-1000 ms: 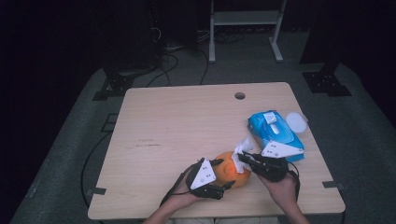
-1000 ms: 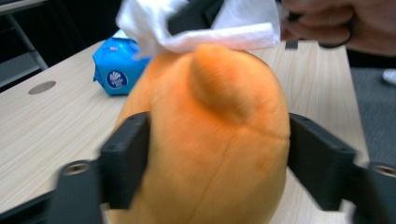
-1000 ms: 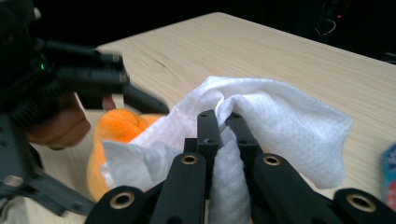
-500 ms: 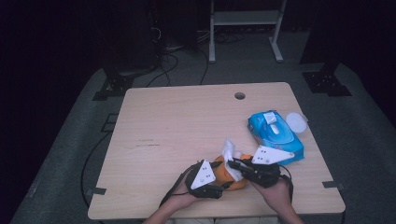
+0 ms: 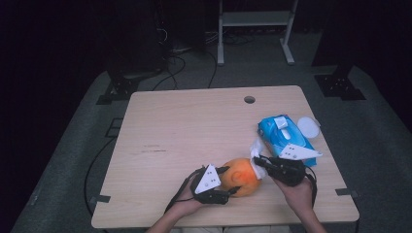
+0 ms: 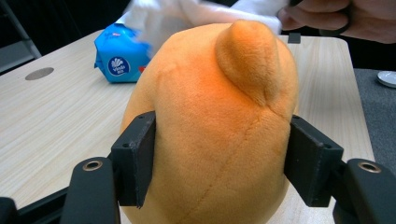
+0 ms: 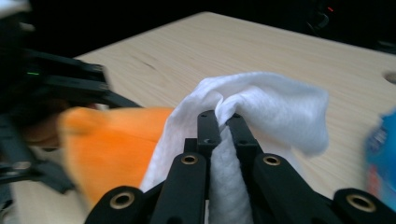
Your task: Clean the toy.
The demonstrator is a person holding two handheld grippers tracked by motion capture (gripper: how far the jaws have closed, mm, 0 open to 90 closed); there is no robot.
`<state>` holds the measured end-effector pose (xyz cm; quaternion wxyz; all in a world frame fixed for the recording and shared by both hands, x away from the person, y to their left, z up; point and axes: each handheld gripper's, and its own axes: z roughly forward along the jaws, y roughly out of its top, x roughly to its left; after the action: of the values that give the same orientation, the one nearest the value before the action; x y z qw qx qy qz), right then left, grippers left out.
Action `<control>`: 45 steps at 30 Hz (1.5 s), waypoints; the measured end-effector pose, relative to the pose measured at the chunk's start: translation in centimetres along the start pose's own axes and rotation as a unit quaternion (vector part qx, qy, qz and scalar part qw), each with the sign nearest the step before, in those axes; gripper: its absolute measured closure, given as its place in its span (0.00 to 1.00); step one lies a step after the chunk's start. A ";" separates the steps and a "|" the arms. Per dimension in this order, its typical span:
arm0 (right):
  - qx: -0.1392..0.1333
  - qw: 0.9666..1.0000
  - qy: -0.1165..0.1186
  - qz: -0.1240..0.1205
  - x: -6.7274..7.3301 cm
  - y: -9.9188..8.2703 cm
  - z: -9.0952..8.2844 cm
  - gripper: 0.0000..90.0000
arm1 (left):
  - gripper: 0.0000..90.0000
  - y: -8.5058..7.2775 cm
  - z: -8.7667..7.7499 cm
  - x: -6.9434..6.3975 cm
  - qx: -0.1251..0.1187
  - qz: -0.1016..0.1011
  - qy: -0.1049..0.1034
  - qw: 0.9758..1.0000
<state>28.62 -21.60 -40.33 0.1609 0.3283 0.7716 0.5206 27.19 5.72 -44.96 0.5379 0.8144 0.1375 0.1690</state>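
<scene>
one orange plush [image 5: 241, 175] sits near the front edge of the table [image 5: 194, 126], a little right of its middle, and it is the thing being worked on. the left tongs [image 5: 232, 182] have just been closing and now clamp it from both sides; in the left gripper view the two black jaws press into the plush [image 6: 215, 135], low on its body. that grip looks meant to keep the soft toy from sliding while it is rubbed. the right tongs [image 5: 256, 162] are clenched on one white wipe [image 5: 254, 150], the cloth pinched in the middle so its loose folds hang free as a pad; the right gripper view shows the wipe [image 7: 261, 107] bunched round the shut jaws, with the plush [image 7: 112, 144] just beside it. the wipe meets the plush at its upper right side, so wiping seems to be under way. one blue pack [image 5: 284, 137] of wipes lies to the right, within easy reach of that hand, and one round white lid [image 5: 308, 127] rests just beyond it at the table's edge.
</scene>
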 end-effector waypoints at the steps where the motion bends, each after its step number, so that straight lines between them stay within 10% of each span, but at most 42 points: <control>1: -0.003 1.000 0.007 -0.008 0.4 0.2 0.1 0.95 | 0.37 -0.1 -0.1 0.1 0.000 -0.003 -0.001 1.000; 22: 0.016 0.998 -0.008 0.056 -2.1 -1.3 0.1 0.95 | 0.38 -0.4 -0.5 1.2 -0.004 -0.014 -0.011 1.000; 38: 0.032 0.998 -0.011 0.053 -1.7 -1.5 0.8 0.95 | 0.38 -0.6 -0.7 1.7 -0.006 -0.026 -0.016 1.000; 45: -0.007 1.000 0.002 0.028 -0.4 -0.4 0.1 0.95 | 0.38 -0.6 -0.7 1.7 -0.006 -0.026 -0.016 1.000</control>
<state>28.86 -21.88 -40.80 0.1472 0.3476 0.7591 0.5304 28.40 7.21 -45.05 0.5489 0.8099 0.1494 0.1429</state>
